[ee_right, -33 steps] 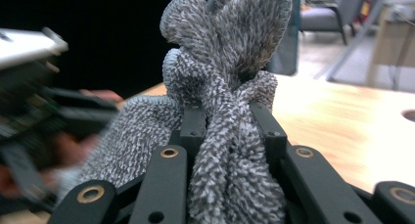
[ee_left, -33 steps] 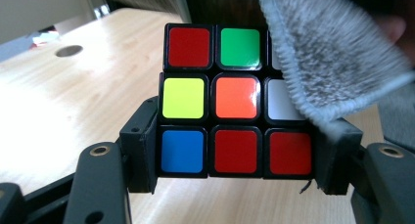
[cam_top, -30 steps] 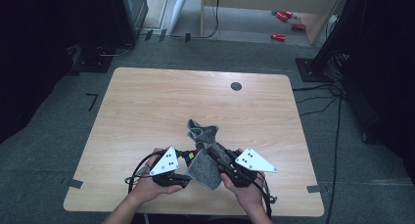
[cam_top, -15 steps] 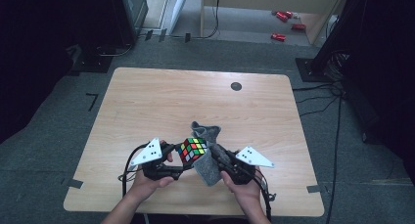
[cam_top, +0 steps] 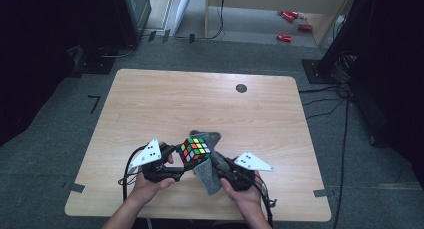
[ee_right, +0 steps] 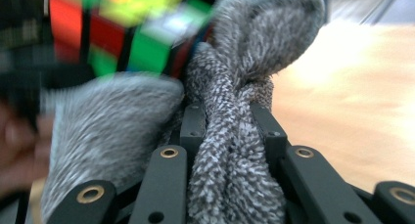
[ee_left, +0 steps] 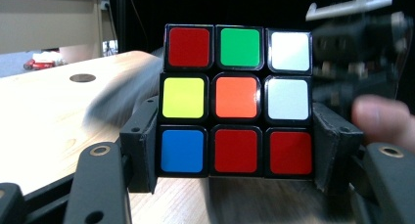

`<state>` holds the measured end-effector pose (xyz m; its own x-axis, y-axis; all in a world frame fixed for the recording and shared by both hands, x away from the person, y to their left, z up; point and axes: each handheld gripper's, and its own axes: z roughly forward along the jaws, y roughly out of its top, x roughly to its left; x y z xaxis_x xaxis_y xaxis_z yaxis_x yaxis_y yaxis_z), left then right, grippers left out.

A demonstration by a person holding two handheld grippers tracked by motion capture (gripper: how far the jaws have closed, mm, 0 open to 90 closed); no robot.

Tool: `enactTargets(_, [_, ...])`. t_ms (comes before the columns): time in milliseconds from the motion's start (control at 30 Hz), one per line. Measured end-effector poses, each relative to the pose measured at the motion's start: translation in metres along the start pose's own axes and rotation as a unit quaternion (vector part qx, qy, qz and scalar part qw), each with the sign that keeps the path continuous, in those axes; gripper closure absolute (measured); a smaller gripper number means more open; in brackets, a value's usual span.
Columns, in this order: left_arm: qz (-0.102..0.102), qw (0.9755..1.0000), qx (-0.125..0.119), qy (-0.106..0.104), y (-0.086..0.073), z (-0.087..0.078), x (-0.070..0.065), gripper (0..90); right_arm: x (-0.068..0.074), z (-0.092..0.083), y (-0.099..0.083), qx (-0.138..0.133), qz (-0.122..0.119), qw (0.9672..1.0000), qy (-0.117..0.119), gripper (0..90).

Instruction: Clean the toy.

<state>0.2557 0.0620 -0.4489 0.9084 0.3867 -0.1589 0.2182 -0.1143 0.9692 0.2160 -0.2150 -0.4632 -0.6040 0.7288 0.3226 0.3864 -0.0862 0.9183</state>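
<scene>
A scrambled puzzle cube (cam_top: 194, 149) is held just above the table's near side, my left gripper (cam_top: 181, 161) shut on its lower layer. In the left gripper view the cube (ee_left: 237, 99) faces the camera, both jaws pressing its bottom row from either side. A grey fuzzy cloth (cam_top: 208, 166) hangs bunched to the right of the cube and touches it. My right gripper (cam_top: 220, 164) is shut on that cloth. In the right gripper view the cloth (ee_right: 227, 150) is pinched between the jaws, with the blurred cube (ee_right: 122, 33) at upper left.
The wooden table (cam_top: 165, 104) has a small round dark hole (cam_top: 241, 88) near its far edge. Cables trail from both grippers over the near edge. Red objects (cam_top: 285, 37) lie on the floor beyond the table.
The left gripper has drawn the cube out from under the cloth and shifted left; the cube now shows uncovered. The right gripper has kept its place, holding the cloth.
</scene>
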Motion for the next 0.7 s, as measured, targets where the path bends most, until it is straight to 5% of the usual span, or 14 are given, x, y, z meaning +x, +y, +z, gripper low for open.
enactTargets(67, [-0.001, 1.0000, 0.003, -0.001, 0.000, 0.002, -0.001, 34.5, -0.003, -0.008, 0.004, -0.029, 0.011, 0.9995, -0.006, 72.5])
enactTargets(133, [0.002, 1.0000, 0.005, -0.003, 0.000, 0.003, -0.002, 34.5, 0.001, -0.009, 0.004, -0.031, -0.004, 0.9995, -0.003, 72.5])
enactTargets(233, [-0.003, 1.0000, -0.001, -0.003, 0.000, 0.002, -0.001, 34.5, 0.008, -0.002, -0.003, -0.014, -0.013, 0.9998, 0.006, 72.7])
enactTargets(333, [-0.008, 1.0000, -0.006, 0.002, 0.001, -0.002, 0.002, 34.5, 0.009, 0.005, -0.010, 0.010, -0.007, 0.9992, 0.039, 72.8])
enactTargets(467, [-0.012, 0.9999, -0.011, 0.004, 0.002, -0.005, 0.005, 34.5, 0.014, 0.010, -0.012, 0.038, -0.041, 0.9976, 0.041, 72.7])
enactTargets(700, [-0.012, 0.9999, -0.003, 0.000, 0.002, -0.003, 0.005, 34.5, 0.007, -0.006, -0.002, -0.033, -0.029, 0.9989, 0.015, 72.7])
